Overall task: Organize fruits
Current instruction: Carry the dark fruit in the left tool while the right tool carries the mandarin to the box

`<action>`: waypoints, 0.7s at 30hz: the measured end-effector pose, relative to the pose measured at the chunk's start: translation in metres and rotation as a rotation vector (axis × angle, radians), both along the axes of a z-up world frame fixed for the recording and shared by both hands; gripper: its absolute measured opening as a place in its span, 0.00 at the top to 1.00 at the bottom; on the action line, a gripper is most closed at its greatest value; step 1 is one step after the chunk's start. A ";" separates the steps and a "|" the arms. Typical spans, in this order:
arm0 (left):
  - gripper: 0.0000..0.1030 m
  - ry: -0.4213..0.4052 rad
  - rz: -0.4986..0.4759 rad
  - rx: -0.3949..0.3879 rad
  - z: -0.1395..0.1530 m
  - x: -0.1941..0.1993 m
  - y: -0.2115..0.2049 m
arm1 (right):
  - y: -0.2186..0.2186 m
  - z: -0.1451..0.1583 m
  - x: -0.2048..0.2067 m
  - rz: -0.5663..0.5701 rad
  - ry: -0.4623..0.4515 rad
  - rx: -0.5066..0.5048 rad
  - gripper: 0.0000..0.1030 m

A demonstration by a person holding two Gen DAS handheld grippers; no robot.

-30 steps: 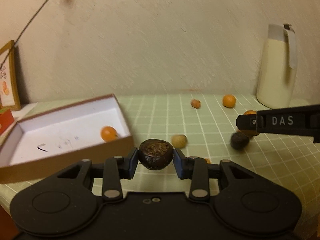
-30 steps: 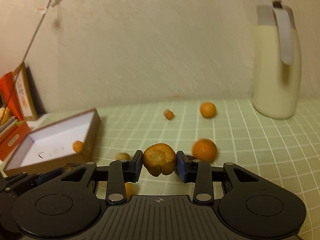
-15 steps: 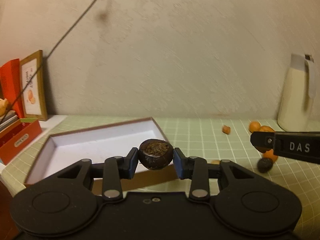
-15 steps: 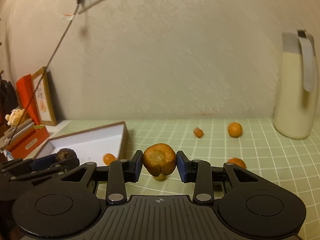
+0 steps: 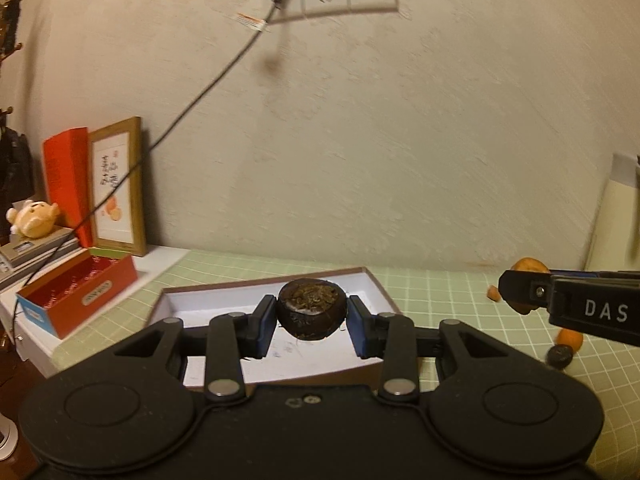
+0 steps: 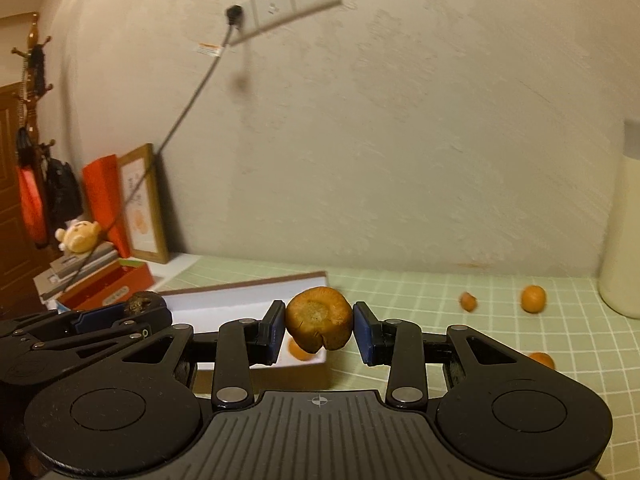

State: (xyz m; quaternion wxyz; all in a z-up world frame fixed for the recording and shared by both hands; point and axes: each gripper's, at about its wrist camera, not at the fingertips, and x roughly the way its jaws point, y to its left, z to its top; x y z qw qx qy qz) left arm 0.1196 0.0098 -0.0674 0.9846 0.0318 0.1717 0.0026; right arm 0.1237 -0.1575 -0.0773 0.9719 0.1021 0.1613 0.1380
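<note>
My left gripper (image 5: pixel 312 320) is shut on a dark brown fruit (image 5: pixel 312 307) and holds it above the open white-lined box (image 5: pixel 224 300). My right gripper (image 6: pixel 320 326) is shut on a tan dried fruit (image 6: pixel 319 323) above the box's right end (image 6: pixel 256 300). An orange fruit (image 6: pixel 300 351) lies inside the box. In the left wrist view the right gripper (image 5: pixel 520 294) enters from the right with the tan fruit. In the right wrist view the left gripper (image 6: pixel 132 310) is at the left with the dark fruit.
Loose fruits lie on the green checked table: an orange one (image 6: pixel 533 298), a small one (image 6: pixel 467 301), another orange (image 6: pixel 542 360) and a dark one (image 5: pixel 559 356). A cream jug (image 6: pixel 624 240) stands at right. A red box (image 5: pixel 76 296), picture frame (image 5: pixel 118 184) and plush toy (image 5: pixel 32 218) are at left.
Both grippers have risen and moved left toward the box, each still holding its fruit. The left gripper's fruit now hangs over the box interior.
</note>
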 end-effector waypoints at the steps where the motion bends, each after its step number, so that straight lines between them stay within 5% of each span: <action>1: 0.73 -0.005 0.009 -0.002 0.002 -0.002 0.004 | 0.004 0.002 -0.001 0.008 -0.006 0.001 0.64; 21: 0.73 -0.051 0.194 -0.025 0.023 -0.002 0.083 | 0.081 0.030 0.017 0.180 -0.114 0.000 0.64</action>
